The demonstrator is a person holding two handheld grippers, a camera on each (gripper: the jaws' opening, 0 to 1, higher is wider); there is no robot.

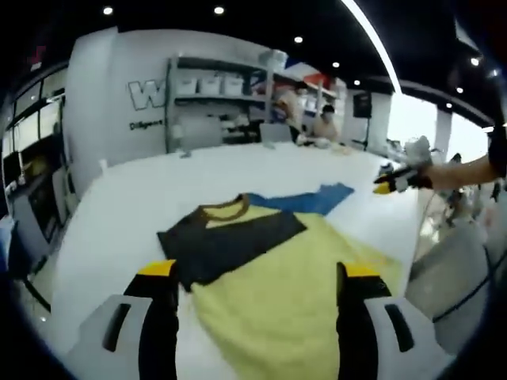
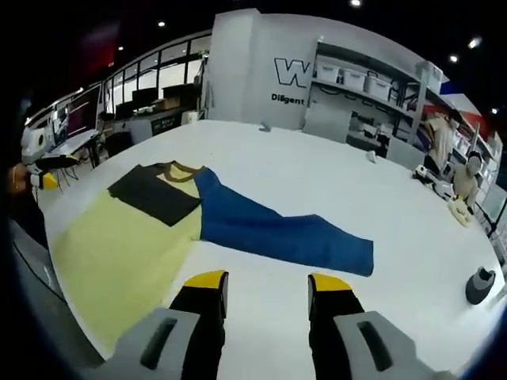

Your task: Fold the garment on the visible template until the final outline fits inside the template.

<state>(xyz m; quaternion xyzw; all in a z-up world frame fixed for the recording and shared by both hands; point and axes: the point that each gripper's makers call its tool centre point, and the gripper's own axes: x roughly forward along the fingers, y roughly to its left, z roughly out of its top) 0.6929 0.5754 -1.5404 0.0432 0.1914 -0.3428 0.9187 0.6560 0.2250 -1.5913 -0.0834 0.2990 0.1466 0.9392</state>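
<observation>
A shirt lies flat on the white table [image 1: 119, 206]. It has a yellow body [image 1: 293, 293], a dark folded-in sleeve [image 1: 230, 237], a brown-edged collar [image 1: 226, 210] and a blue part [image 1: 305, 199] stretching away. My left gripper [image 1: 259, 273] hovers open over the yellow body, with nothing between its jaws. In the right gripper view the same shirt shows its yellow body [image 2: 119, 245], dark sleeve [image 2: 154, 194] and long blue part [image 2: 277, 229]. My right gripper [image 2: 268, 281] is open above bare table just short of the blue part. A hand holds the right gripper [image 1: 400, 180] beyond the table's right side.
Shelves with white boxes [image 1: 214, 87] stand behind the table, and people [image 1: 325, 123] sit at its far end. A dark cup-like object [image 2: 479, 285] and a small white object [image 2: 370, 157] rest on the table. The table edge [image 2: 55, 317] runs close to the yellow body.
</observation>
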